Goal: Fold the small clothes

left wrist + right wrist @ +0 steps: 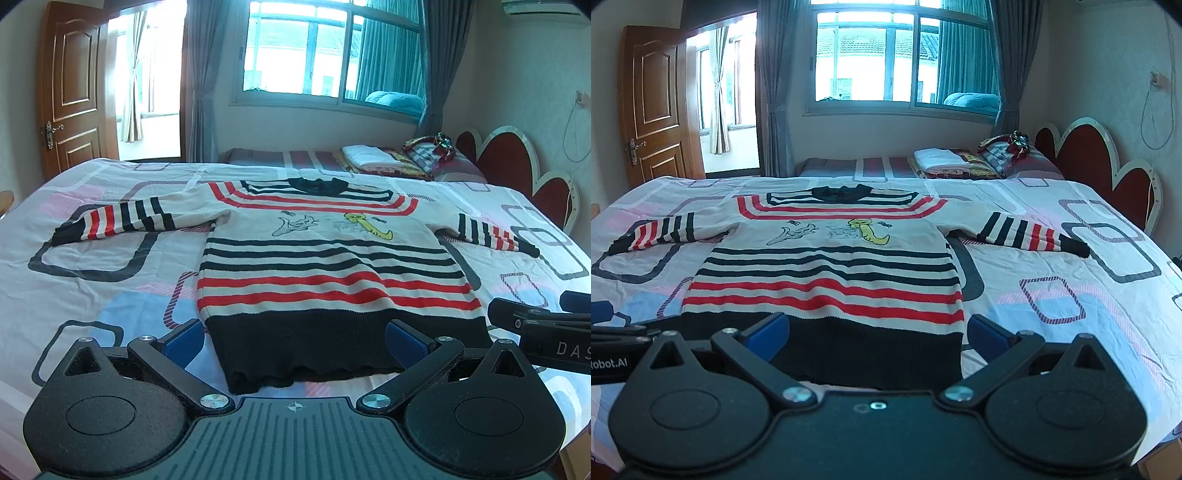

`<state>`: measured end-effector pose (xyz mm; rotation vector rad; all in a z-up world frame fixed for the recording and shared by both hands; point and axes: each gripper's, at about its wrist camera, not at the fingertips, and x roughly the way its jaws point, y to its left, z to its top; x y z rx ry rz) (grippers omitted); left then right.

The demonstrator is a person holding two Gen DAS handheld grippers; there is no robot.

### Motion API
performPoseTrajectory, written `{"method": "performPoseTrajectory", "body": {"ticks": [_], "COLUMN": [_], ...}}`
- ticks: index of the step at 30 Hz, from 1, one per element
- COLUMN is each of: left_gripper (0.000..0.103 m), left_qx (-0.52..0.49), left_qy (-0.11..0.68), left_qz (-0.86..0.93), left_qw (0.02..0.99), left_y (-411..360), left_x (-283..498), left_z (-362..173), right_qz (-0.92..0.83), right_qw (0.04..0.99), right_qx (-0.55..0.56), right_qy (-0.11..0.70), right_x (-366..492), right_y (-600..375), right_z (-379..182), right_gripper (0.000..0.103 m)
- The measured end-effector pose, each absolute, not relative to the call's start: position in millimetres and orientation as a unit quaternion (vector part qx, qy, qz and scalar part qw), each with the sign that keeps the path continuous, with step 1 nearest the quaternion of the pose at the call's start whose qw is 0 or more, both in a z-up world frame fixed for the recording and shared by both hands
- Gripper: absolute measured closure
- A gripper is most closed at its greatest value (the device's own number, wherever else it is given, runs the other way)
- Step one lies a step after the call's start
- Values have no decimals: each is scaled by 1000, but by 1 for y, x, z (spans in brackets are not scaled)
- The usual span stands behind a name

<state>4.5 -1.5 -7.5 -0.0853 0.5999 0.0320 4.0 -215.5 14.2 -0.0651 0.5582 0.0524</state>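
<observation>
Between the blue pads of the left gripper (294,343), which stands wide and holds nothing, lies the black hem of the sweater (325,266). Its left pad sits just outside the hem's left corner; its right pad overlaps the dark band. Right gripper (876,334) is likewise spread wide and empty, its left pad over the hem, its right pad just beyond the sweater's right edge above the bedsheet (1071,332).

Sweater lies flat, face up, near the front edge of the bed, both sleeves stretched out sideways, black collar at the far end. Cream ground, black and red stripes, cartoon figures across the chest; no text legible on it.

Readable markings: white letters "DAS" on the other gripper's body at the right of the left wrist view; "obot.AI" at the left edge of the right wrist view.

Farther off: folded clothes (373,157) and a pillow (458,166) by the red headboard (517,166), a window (886,55) with grey curtains, a brown door (652,103) far left.
</observation>
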Motion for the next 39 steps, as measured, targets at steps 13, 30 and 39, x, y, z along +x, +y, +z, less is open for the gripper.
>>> {"method": "performPoseTrajectory", "body": {"ticks": [13,30,39], "left_gripper": [0,0,0], "left_qx": [-60,-128,-122], "left_qy": [297,224,288], "left_qz": [-3,24,36], "left_qw": [953,966,949], "left_y": [3,57,64], "left_x": [5,108,228], "left_z": [-7,8,-33], "right_qz": [38,15,-69], "right_qw": [959,951,924], "right_qx": [-33,175,293], "right_qy": [279,256,237], "right_x": [8,96,232], "right_y": [-214,-346,-476], "right_z": [11,21,-27], "right_gripper": [1,20,59]}}
